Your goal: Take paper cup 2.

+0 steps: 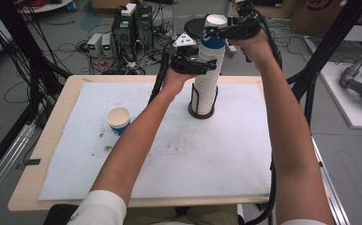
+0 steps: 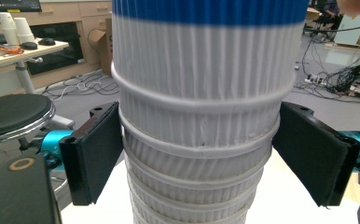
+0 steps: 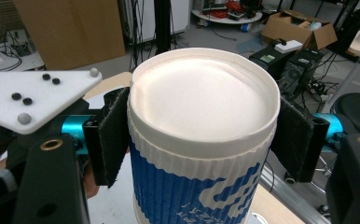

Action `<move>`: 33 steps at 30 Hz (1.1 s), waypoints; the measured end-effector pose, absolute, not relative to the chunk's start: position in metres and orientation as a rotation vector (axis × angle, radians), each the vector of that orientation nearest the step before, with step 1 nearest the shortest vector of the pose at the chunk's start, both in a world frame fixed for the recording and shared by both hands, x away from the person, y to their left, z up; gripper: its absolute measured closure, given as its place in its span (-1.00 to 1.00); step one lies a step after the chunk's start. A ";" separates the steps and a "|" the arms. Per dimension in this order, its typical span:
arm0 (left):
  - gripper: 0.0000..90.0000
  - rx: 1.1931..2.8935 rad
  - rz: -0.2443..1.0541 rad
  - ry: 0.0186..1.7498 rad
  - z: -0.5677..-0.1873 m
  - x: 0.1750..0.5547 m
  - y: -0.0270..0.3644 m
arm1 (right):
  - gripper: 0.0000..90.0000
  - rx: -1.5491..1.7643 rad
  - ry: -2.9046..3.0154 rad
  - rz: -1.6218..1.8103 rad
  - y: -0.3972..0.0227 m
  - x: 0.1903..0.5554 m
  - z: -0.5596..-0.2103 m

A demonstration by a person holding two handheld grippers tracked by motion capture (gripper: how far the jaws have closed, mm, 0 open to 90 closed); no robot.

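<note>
A tall stack of paper cups (image 1: 208, 77) stands upright, long axis vertical and mouths up, in a black wire holder (image 1: 201, 108) at the far middle of the table. The top cup (image 1: 214, 33), blue with white print below its white rim, points the same way and sits at the head of the stack; seen from the right gripper view its mouth is open and holds nothing (image 3: 201, 100). The right gripper (image 1: 216, 32) comes in from the right and is clamped on that top cup just under the rim, its pads pressed against both sides. The left gripper (image 1: 195, 64) sits lower, its jaws spread on either side of the ribbed white stack (image 2: 199, 140), the pads touching its sides. A single blue-and-white cup (image 1: 118, 119) stands upright and empty at the left of the table, well apart from the stack. The table (image 1: 52, 136) is pale wood covered by a smudged white mat (image 1: 179, 154). Beyond it lie a grey floor, tangled cables, computer towers (image 1: 132, 28) and cardboard boxes.
</note>
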State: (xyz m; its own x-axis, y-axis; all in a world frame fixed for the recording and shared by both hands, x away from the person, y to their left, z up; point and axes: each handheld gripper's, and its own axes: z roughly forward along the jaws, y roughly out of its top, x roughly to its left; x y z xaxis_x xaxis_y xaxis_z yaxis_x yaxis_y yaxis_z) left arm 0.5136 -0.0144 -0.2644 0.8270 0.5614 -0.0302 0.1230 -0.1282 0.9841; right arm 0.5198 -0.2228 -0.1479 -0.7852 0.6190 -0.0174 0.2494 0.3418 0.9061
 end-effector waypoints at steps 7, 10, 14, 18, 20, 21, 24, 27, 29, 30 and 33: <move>-0.63 1.683 0.411 0.540 -0.264 0.513 -0.014 | -0.37 0.734 2.176 1.455 -0.221 0.515 -0.124; -0.63 1.684 0.413 0.542 -0.264 0.513 -0.014 | -0.37 0.720 2.110 1.477 -0.223 0.509 -0.111; -0.63 1.688 0.417 0.544 -0.264 0.512 -0.014 | -0.37 0.690 1.998 1.507 -0.228 0.496 -0.099; -0.63 1.688 0.417 0.546 -0.264 0.512 -0.014 | -0.37 0.665 1.942 1.534 -0.237 0.485 -0.090; -0.63 1.689 0.417 0.546 -0.264 0.513 -0.014 | -0.37 0.661 1.937 1.547 -0.241 0.479 -0.087; -0.63 1.688 0.417 0.548 -0.264 0.513 -0.014 | -0.37 0.653 1.940 1.546 -0.243 0.477 -0.087; -0.63 1.687 0.414 0.550 -0.264 0.513 -0.013 | -0.37 0.637 1.960 1.541 -0.249 0.469 -0.088; -0.63 1.691 0.419 0.551 -0.264 0.514 -0.012 | -0.37 0.641 1.982 1.548 -0.256 0.462 -0.095; -0.63 1.689 0.418 0.554 -0.264 0.513 -0.013 | -0.37 0.646 1.996 1.548 -0.261 0.458 -0.102; -0.63 1.690 0.418 0.554 -0.264 0.513 -0.013 | -0.37 0.652 2.001 1.552 -0.264 0.456 -0.105; -0.63 1.686 0.422 0.560 -0.264 0.512 -0.013 | -0.37 0.664 2.018 1.558 -0.270 0.450 -0.113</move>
State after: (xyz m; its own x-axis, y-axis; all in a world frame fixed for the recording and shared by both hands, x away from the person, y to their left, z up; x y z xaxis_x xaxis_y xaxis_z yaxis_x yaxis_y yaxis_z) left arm 0.5123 -0.0130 -0.2640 0.8154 0.5781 -0.0297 0.1314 -0.1349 0.9821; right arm 0.4496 -0.2704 -0.1134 -0.7550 0.6491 -0.0925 0.0751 0.2257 0.9713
